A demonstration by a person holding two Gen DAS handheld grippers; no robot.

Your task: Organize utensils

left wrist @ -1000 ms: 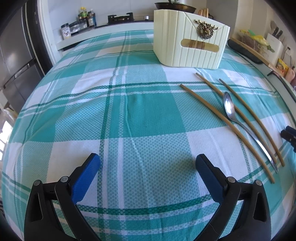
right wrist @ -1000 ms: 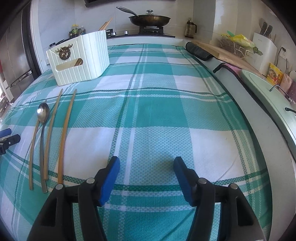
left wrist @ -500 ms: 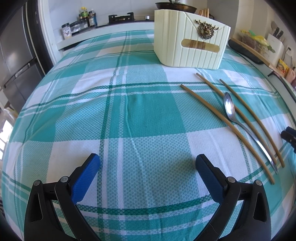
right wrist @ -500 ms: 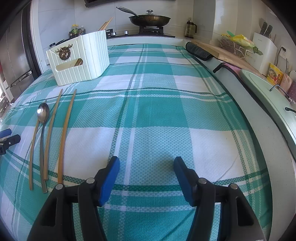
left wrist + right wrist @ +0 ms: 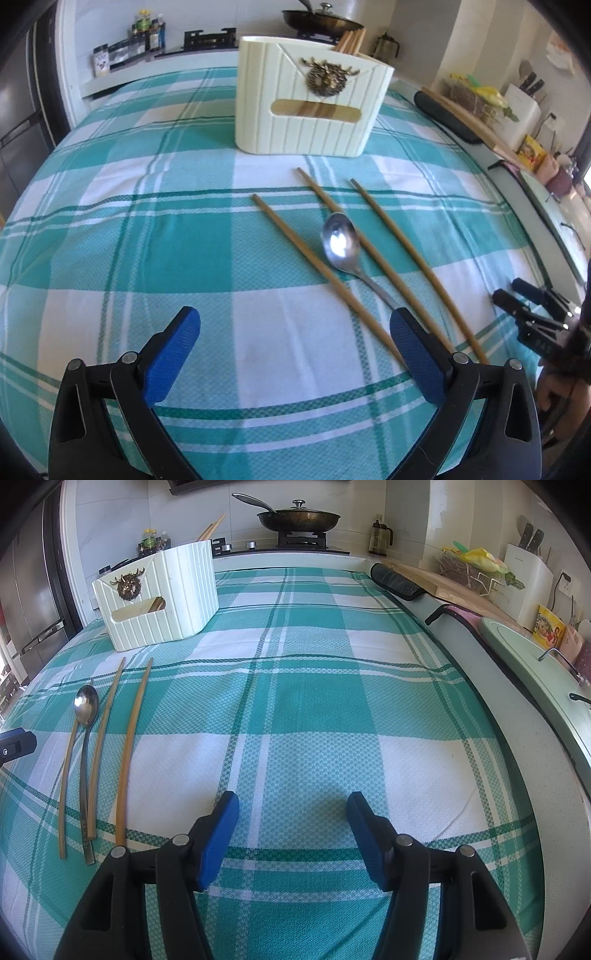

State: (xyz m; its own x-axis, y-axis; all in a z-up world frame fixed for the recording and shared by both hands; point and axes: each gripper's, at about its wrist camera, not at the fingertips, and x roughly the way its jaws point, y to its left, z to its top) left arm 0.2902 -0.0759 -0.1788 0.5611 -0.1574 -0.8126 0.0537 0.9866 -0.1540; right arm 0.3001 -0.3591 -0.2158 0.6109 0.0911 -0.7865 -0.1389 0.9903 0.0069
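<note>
A metal spoon (image 5: 340,246) and three wooden chopsticks (image 5: 321,275) lie side by side on the green plaid tablecloth (image 5: 147,240). A cream utensil holder (image 5: 312,107) with chopsticks in it stands behind them. My left gripper (image 5: 295,354) is open and empty, just in front of the utensils' near ends. My right gripper (image 5: 291,834) is open and empty over the cloth, right of the spoon (image 5: 85,716) and chopsticks (image 5: 129,746). The holder (image 5: 159,598) shows at the far left there.
A stove with a lidded pan (image 5: 299,517) stands behind the table. A counter with a knife block (image 5: 524,579), a rack and a green sink edge (image 5: 535,664) runs along the right. A fridge (image 5: 29,602) is at the left.
My left gripper has moved right and forward toward the utensils, which now sit nearer the centre of its view. My right gripper has barely moved.
</note>
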